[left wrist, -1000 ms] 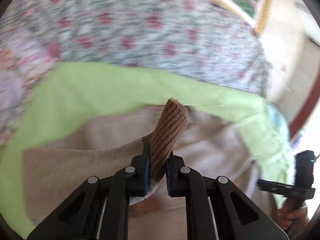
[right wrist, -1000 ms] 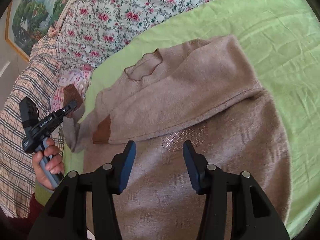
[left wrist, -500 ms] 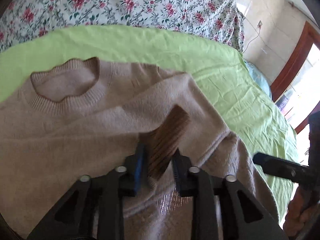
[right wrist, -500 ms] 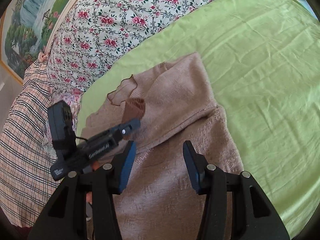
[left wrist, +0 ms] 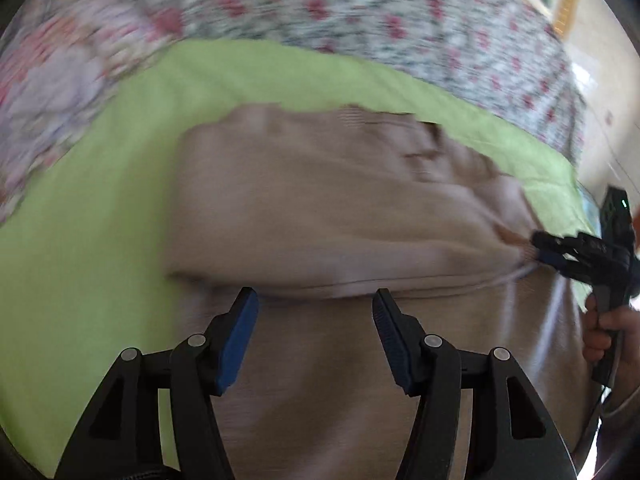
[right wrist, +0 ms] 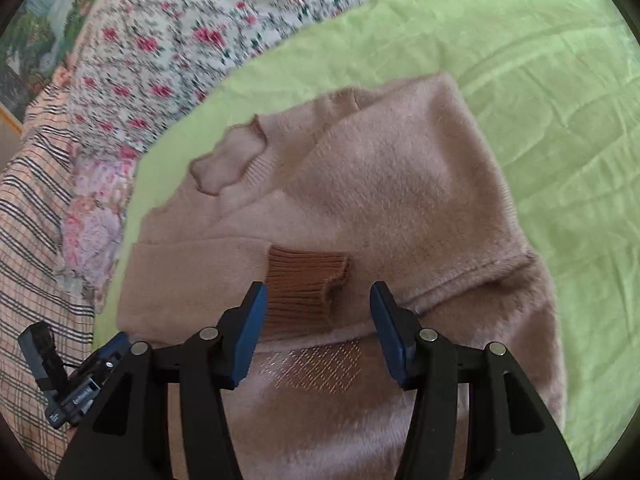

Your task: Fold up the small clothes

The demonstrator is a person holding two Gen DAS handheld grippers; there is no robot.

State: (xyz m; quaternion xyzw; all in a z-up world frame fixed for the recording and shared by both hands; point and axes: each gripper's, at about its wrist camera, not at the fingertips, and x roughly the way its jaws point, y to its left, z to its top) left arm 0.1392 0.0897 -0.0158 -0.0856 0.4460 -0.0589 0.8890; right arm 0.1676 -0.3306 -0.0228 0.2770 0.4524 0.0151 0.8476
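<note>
A beige knit sweater (right wrist: 392, 184) lies on a green sheet (right wrist: 560, 80), both sleeves folded across its chest. The left sleeve's brown ribbed cuff (right wrist: 304, 284) rests on the body, just beyond my right gripper (right wrist: 316, 312), which is open and empty above the sweater. My left gripper (left wrist: 314, 320) is open and empty over the sweater's lower body (left wrist: 360, 380); this view is motion-blurred. The right gripper shows at the right edge of the left wrist view (left wrist: 560, 248), over the sweater's edge. The left gripper shows at the lower left of the right wrist view (right wrist: 92, 372).
A floral bedspread (right wrist: 180, 40) lies beyond the green sheet, with a plaid blanket (right wrist: 28, 240) at the left. A framed picture (right wrist: 24, 40) hangs on the far wall. Green sheet extends to the right of the sweater.
My left gripper has let go of the brown cuff, opened, and drawn back left. The sleeve now lies folded across the chest. The right gripper stayed open.
</note>
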